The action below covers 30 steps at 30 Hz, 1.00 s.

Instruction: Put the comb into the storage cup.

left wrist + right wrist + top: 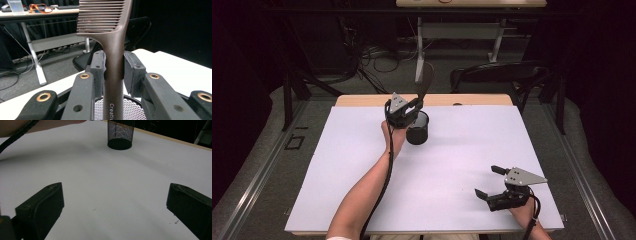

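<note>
Gripping the comb (113,50) upright over the mesh cup (417,128), the left gripper (113,67) could perhaps be misaligned, catching the rim, while the right gripper (492,182) is held open.

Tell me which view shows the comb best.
The left gripper view: the comb stands upright and close, its handle clamped between the left gripper's fingers above the mesh cup, teeth sharp at the top. In the high view the comb is small and dark. In the right gripper view I cannot make it out.
</note>
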Available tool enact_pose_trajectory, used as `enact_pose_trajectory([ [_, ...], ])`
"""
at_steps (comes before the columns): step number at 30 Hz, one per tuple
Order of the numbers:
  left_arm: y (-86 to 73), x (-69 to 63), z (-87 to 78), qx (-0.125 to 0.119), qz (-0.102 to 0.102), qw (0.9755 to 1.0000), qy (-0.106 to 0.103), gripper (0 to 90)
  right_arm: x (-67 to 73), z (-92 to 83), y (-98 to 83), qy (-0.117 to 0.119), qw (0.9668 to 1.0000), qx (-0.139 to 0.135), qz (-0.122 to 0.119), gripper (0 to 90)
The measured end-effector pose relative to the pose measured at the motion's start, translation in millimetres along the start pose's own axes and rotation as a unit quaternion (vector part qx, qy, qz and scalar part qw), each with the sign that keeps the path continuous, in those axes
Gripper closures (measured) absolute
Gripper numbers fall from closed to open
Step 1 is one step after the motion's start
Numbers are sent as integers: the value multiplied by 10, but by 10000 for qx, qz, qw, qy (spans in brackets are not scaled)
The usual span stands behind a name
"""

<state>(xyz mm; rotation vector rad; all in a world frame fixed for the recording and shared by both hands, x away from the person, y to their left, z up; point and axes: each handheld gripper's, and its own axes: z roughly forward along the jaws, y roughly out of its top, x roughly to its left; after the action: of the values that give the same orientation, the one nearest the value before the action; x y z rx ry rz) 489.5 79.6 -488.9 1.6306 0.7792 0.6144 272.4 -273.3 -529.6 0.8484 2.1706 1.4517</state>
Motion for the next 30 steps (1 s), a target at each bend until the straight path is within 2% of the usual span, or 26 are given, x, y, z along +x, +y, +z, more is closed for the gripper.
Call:
enact_pose_trajectory([
  [8, -55, 0, 1, 25, -34, 10000, -19, 721, 0, -2, 0, -4, 10000, -3, 9, 9],
  [19, -103, -3, 10, 165, 51, 9999, -1, 720, -3, -6, -1, -8, 10000, 6, 12, 10],
  [30, -148, -7, 11, 198, 53, 9998, 14, 720, -6, -6, 0, -8, 10000, -12, 2, 10],
])
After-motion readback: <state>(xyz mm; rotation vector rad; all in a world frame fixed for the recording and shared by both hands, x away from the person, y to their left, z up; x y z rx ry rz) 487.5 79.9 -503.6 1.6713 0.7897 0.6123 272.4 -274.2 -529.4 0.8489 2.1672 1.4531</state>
